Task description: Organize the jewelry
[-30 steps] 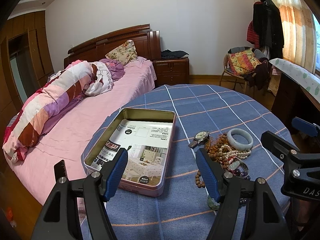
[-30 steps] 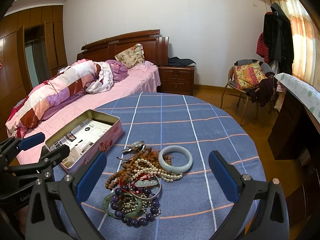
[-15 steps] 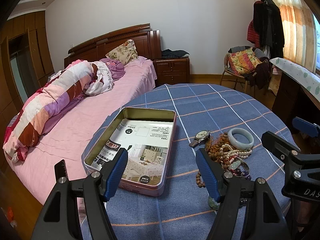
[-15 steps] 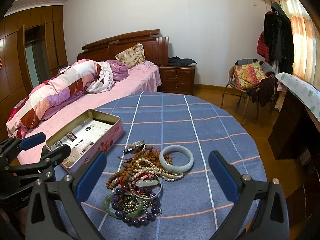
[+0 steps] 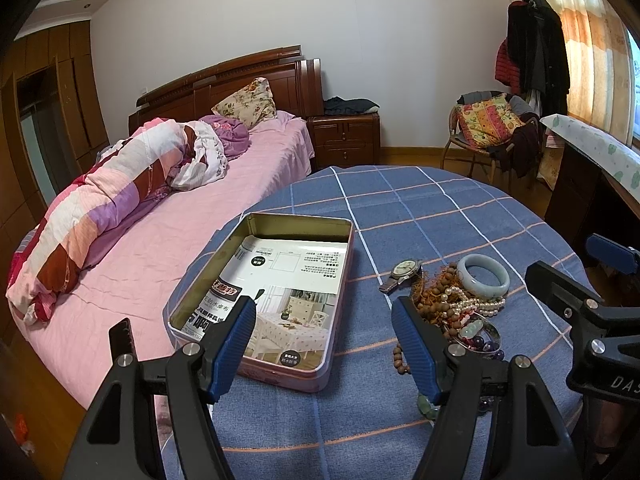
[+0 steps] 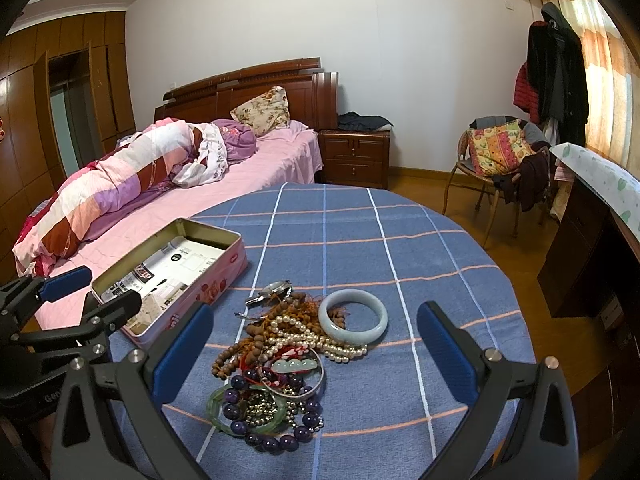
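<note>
Blue checked cloth covers the round tabletop (image 6: 420,240). An open tin (image 5: 280,280), lined with a printed sheet and holding no jewelry, sits at its left edge beside the bed (image 5: 200,200). The heap of jewelry (image 6: 280,360) lies just right of the tin: a watch (image 6: 272,291), a pale bangle (image 6: 354,316), pearls (image 6: 316,340), wooden beads and purple beads (image 6: 272,440). The left tool (image 5: 323,342) hangs spread wide above the tin's near end, empty. The right tool (image 6: 314,356) hangs spread wide over the heap, empty too.
</note>
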